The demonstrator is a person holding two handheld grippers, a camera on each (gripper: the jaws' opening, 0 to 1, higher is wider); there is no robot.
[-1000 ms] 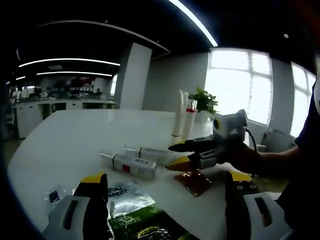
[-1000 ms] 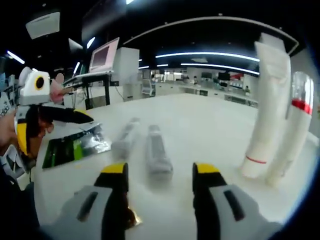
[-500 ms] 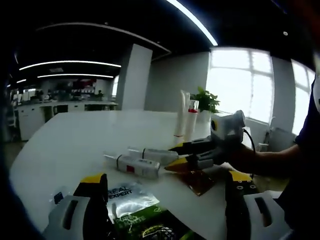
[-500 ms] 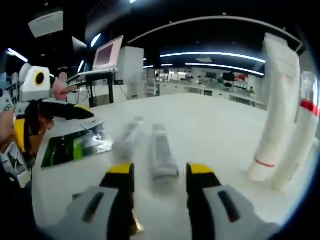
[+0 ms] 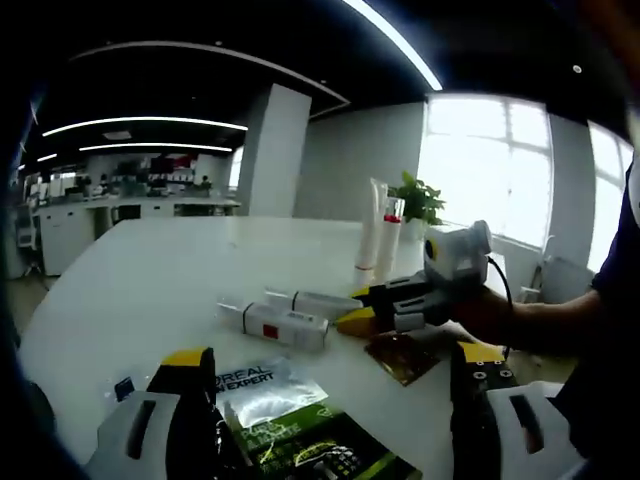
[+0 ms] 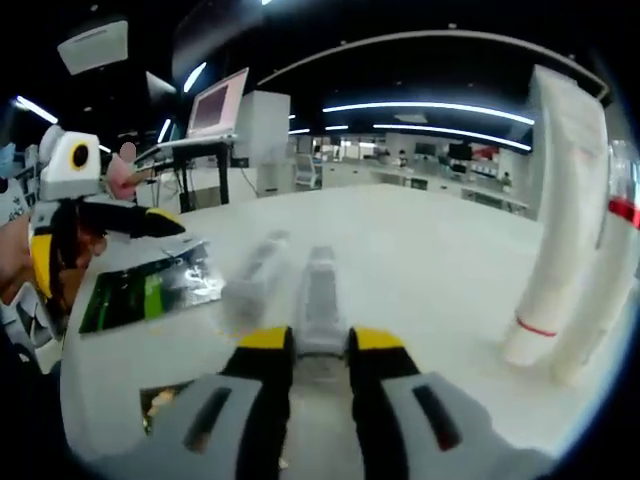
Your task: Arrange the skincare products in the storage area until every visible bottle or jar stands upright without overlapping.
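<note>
Right gripper [image 6: 308, 340] is clamped on a lying tube [image 6: 318, 300] beside a second tube [image 6: 252, 275]; left gripper [image 5: 330, 365] is held open.

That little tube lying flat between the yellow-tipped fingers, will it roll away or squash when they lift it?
The lying tube looks slim and rounded, so it could roll sideways if nudged. The right gripper pinches it at one end, so the free end may droop. It seems small, so probably light; how squashy it is cannot be told.

The right gripper [image 6: 320, 345] has its yellow-tipped jaws nearly closed, pointing at 12 o'clock; the left gripper [image 5: 330, 365] holds its jaws wide apart.
</note>
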